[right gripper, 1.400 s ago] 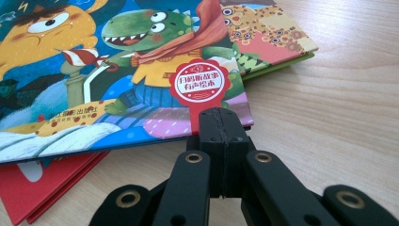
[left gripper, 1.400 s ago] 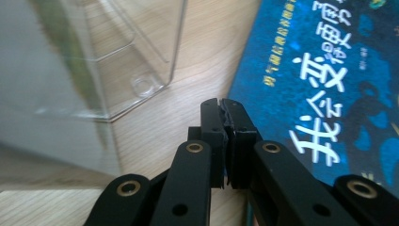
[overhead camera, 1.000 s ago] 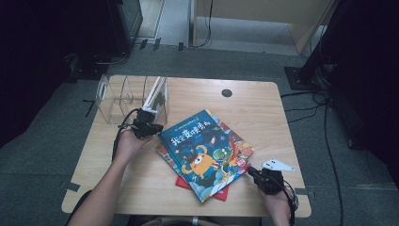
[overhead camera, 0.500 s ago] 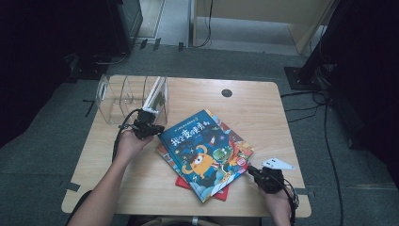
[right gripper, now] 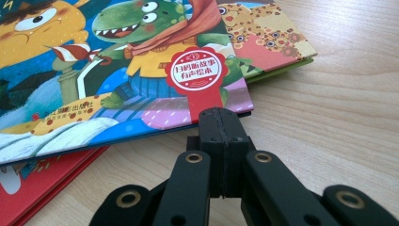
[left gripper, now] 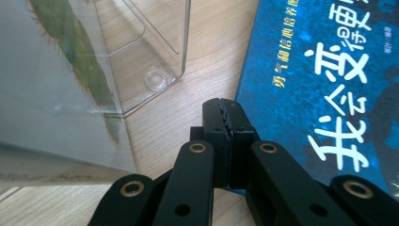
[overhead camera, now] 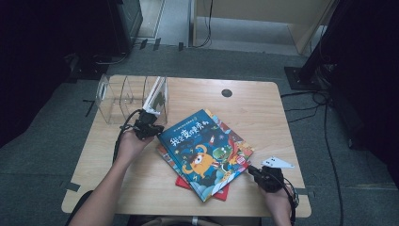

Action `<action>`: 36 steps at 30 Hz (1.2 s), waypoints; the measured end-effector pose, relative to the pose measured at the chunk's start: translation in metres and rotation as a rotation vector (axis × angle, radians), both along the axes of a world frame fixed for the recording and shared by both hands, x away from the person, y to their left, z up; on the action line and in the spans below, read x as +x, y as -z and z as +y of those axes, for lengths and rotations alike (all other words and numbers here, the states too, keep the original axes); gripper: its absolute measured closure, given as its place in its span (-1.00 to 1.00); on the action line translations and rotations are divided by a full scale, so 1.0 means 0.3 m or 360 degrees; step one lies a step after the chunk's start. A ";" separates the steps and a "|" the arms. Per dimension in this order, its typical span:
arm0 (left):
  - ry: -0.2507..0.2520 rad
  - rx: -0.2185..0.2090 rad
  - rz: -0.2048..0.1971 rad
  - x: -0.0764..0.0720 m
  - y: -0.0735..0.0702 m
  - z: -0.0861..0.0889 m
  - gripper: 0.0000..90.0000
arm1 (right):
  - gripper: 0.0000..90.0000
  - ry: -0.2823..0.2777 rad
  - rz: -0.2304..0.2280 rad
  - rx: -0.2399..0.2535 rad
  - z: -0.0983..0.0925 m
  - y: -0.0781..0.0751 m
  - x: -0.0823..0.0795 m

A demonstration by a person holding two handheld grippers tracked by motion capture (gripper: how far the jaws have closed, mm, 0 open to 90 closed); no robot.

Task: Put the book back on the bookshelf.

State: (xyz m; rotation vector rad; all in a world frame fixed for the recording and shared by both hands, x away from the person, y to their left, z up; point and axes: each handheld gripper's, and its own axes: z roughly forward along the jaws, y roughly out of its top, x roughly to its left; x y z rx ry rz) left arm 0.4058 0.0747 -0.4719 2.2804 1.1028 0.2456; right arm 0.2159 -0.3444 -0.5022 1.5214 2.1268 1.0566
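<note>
Rack (overhead camera: pixel 123 96) beside books (overhead camera: pixel 205 153) — left gripper (overhead camera: pixel 149 123) between.

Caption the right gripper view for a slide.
Shut right gripper poised at the corner of the top picture book in a stack on the wooden table.

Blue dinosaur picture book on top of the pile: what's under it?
Under the blue dinosaur picture book lie a red-covered book and a patchwork-patterned book, only their edges showing. Whether more books lie beneath is hidden.
</note>
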 end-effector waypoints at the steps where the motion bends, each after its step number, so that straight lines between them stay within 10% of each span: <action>1: -0.0003 -0.0006 0.0007 0.001 0.000 0.002 1.00 | 1.00 -0.0001 -0.0001 -0.0003 0.000 0.000 0.000; 36: -0.0067 -0.0120 0.0135 -0.120 0.002 0.068 1.00 | 1.00 -0.0032 -0.0022 0.0008 -0.053 -0.003 0.173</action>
